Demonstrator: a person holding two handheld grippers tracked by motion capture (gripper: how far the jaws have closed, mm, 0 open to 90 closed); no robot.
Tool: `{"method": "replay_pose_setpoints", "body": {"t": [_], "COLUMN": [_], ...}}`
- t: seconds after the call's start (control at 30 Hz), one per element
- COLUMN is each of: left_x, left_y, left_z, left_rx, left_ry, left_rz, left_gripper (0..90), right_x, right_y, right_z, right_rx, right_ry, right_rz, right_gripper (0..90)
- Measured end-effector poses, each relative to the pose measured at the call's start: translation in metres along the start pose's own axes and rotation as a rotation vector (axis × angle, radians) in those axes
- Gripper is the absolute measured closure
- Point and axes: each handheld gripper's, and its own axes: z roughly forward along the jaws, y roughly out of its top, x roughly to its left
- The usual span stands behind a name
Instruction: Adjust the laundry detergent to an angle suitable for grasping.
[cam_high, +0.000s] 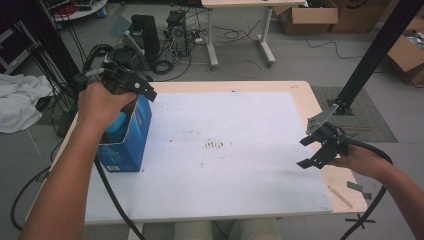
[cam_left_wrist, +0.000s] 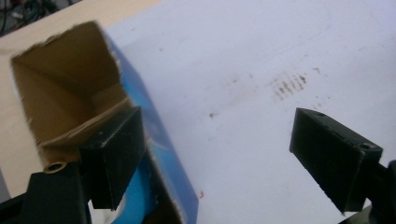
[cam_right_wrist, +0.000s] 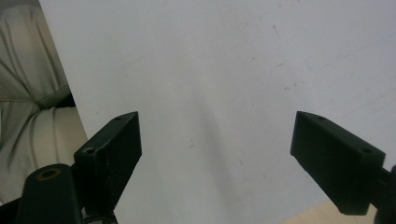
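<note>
High view first: we log the wooden table as the largest item, and a white sheet with a patch of dark smudges near its middle covers most of its top. At the sheet's left edge stands an open-topped blue carton, upright, and we see something light blue inside it, too hidden to identify. The left hand holds the left gripper directly above the carton's open top. The right hand holds the right gripper over the sheet's right edge, well apart from the carton.

From the left gripper view we note the carton with its brown inner walls and torn rim lying below the left gripper. One jaw hangs over the carton's opening and the other over the bare sheet; the jaws stand spread wide with nothing between them.

From the right gripper view we record the right gripper likewise released, jaws far apart over the plain sheet, nothing grasped.
</note>
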Motion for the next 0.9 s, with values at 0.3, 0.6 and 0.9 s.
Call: {"method": "replay_pose_setpoints", "body": {"t": [0.3, 0.6, 0.9], "left_x": [-0.030, -0.057, -0.091], "left_y": [0.012, 0.019, 0.021], "left_z": [0.007, 0.019, 0.046], "left_rx": [0.017, 0.029, 0.079], "left_ry": [-0.039, -0.091, -0.121], "left_rz": [0.124, 0.205, 0.284], "left_gripper": [19.2, 19.3, 19.7], "right_x": [0.001, 0.002, 0.004], "right_y": [0.002, 0.005, 0.008], "right_z": [0.000, -0.001, -0.005], "right_rx": [0.002, -0.001, 0.005], "right_ry": [0.000, 0.000, -0.006], "right_rz": [0.002, 0.000, -0.004], "right_gripper": [16.2, 16.2, 16.0]}}
